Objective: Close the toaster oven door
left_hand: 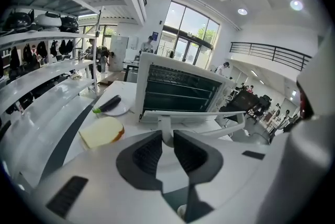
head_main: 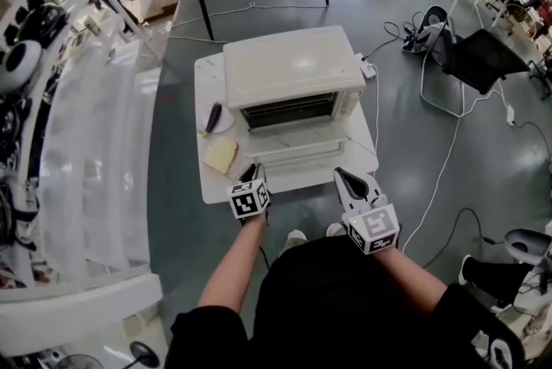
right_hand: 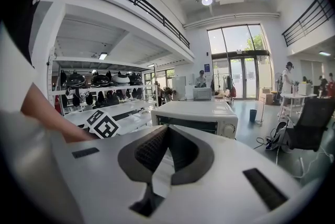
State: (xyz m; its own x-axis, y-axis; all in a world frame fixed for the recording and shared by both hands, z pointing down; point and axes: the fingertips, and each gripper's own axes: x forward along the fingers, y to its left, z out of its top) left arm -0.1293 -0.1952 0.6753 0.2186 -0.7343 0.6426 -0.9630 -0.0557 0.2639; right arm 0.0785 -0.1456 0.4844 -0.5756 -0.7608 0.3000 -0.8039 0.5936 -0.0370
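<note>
1. The toaster oven (head_main: 293, 65) stands on a small white table (head_main: 211, 186), filling its back half from near the back edge; its right side reaches the table's right edge.
2. Its door (head_main: 293, 147) is open, folded down flat toward the person, with its free edge close to the table's front edge.
3. The left gripper (head_main: 250, 171) is at the left end of the door's free edge. In the left gripper view (left_hand: 167, 136) its jaws are clamped on the left post of the handle (left_hand: 209, 115), whose bar runs off to the right.
4. The right gripper (head_main: 345, 178) hovers over the table's front right corner, just beside the door's right end. In the right gripper view (right_hand: 166, 131) its jaws are pressed together with nothing between them.
5. A slice of bread (head_main: 221, 155) lies near the front left corner, just left of the door. Behind it, along the left edge, a plate (head_main: 222, 121) carries a dark long thing (head_main: 212, 117).
6. A shelf rack (head_main: 95, 143) runs close along the table's left side. To the right is bare floor (head_main: 405, 126), crossed by a cable (head_main: 448, 160).
</note>
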